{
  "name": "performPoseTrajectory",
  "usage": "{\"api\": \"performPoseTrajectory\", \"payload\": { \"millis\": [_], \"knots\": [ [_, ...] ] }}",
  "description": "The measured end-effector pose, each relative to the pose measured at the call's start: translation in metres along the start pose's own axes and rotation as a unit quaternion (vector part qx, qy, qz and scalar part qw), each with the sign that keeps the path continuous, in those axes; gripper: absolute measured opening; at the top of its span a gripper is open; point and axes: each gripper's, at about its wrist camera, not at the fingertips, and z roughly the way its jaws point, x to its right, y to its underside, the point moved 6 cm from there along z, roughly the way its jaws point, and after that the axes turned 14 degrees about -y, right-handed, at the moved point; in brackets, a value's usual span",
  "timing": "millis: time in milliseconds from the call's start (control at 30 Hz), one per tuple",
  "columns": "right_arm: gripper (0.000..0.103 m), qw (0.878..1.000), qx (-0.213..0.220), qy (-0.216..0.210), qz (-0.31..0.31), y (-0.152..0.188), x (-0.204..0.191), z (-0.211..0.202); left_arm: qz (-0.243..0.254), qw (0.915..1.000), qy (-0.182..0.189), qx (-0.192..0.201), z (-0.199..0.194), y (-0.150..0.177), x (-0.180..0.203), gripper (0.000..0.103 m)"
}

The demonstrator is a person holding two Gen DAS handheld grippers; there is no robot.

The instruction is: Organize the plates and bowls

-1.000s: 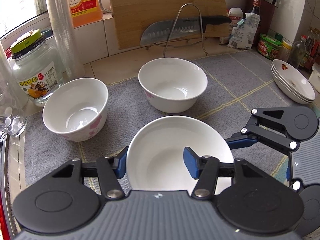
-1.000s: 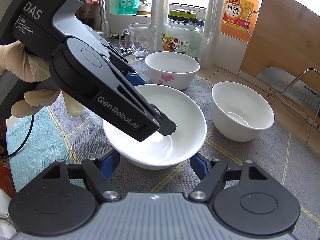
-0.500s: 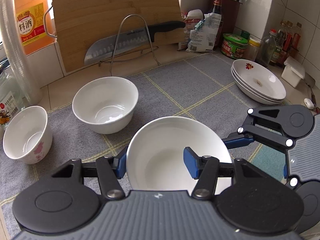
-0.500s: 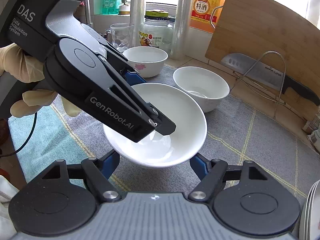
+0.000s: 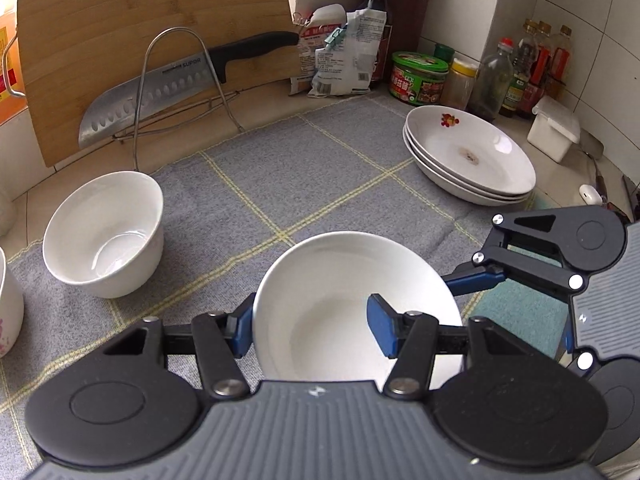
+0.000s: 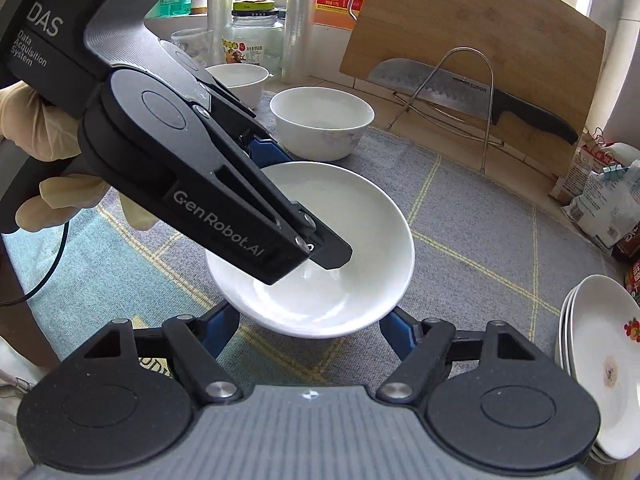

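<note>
The shallow white ceramic dish (image 5: 344, 304) is off the cloth and carried between both tools. The left tongs (image 5: 312, 322) pinch its near rim, one blue pad outside the wall and one inside. The right tongs (image 6: 310, 330) stand wider, and their blue fingers straddle the dish from below. Whether those pads press on its underside I cannot tell for sure, though they seem to cradle it.

As I judge it, the task is partly done. Ahead and to the right of the left tongs, a stack of three shallow white plates with a small red flower print (image 5: 472, 156) already sits nested, and the carried dish looks bound for its top. Left to sort are two deep bowls. The plain white deep bowl (image 5: 106, 236) stands ahead and to the left of the left tongs. The white bowl with pink flowers (image 5: 10, 312) is just beyond it at the frame edge.

The counter is covered by a grey woven cloth with yellow grid lines (image 5: 280, 184), with a teal patch of cloth under the right tongs. Behind it a bamboo cutting board (image 5: 120, 32) leans on the tiled wall. A steel knife with a black handle (image 5: 180, 80) rests in a wire rack (image 5: 176, 80). Sauce bottles, jars and packets crowd the far right corner. A gloved hand (image 6: 24, 116) holds the left tool, and window light comes from behind the jars.
</note>
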Motion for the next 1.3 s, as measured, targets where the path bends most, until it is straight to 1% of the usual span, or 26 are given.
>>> {"api": "performPoseTrajectory", "payload": {
  "millis": [400,567,633,667,700,767,867,900,1033,1200,1300],
  "knots": [
    [0.081,1.000,-0.009,-0.010,0.001,0.006,0.009,-0.001,-0.016,0.9998,0.005,-0.014,0.015,0.005,0.002,0.056],
    [0.081,1.000,-0.010,-0.014,0.008,0.008,0.011,0.002,-0.013,0.9999,0.003,-0.009,0.015,0.006,0.003,0.056],
    [0.081,1.000,-0.009,-0.014,0.009,0.008,0.011,0.002,-0.010,0.9999,0.002,-0.007,0.014,0.006,0.003,0.058],
    [0.083,1.000,-0.008,-0.018,0.011,0.008,0.011,0.002,-0.009,0.9999,0.001,-0.004,0.013,0.006,0.003,0.066],
    [0.090,1.000,-0.005,-0.021,0.015,0.008,0.012,0.002,-0.009,1.0000,-0.003,0.001,0.011,0.005,0.002,0.078],
    [0.102,1.000,0.004,-0.022,0.018,0.007,0.013,-0.001,-0.014,0.9996,-0.015,0.017,0.004,0.004,-0.002,0.087],
    [0.102,0.999,0.008,-0.031,0.019,0.007,0.014,-0.007,-0.025,0.9986,-0.036,0.031,-0.004,0.002,-0.013,0.088],
    [0.102,0.999,0.008,-0.032,0.020,0.007,0.014,-0.009,-0.032,0.9977,-0.049,0.035,-0.007,0.002,-0.019,0.089],
    [0.102,0.999,0.011,-0.040,0.030,0.007,0.019,-0.022,-0.063,0.9938,-0.080,0.045,-0.019,0.005,-0.039,0.092],
    [0.102,0.998,0.025,-0.045,0.043,-0.007,0.030,-0.036,-0.092,0.9828,-0.152,0.050,-0.023,0.010,-0.070,0.093],
    [0.102,0.996,0.038,-0.059,0.054,-0.026,0.039,-0.038,-0.099,0.9779,-0.178,0.044,-0.019,0.014,-0.084,0.093]
  ]
}}
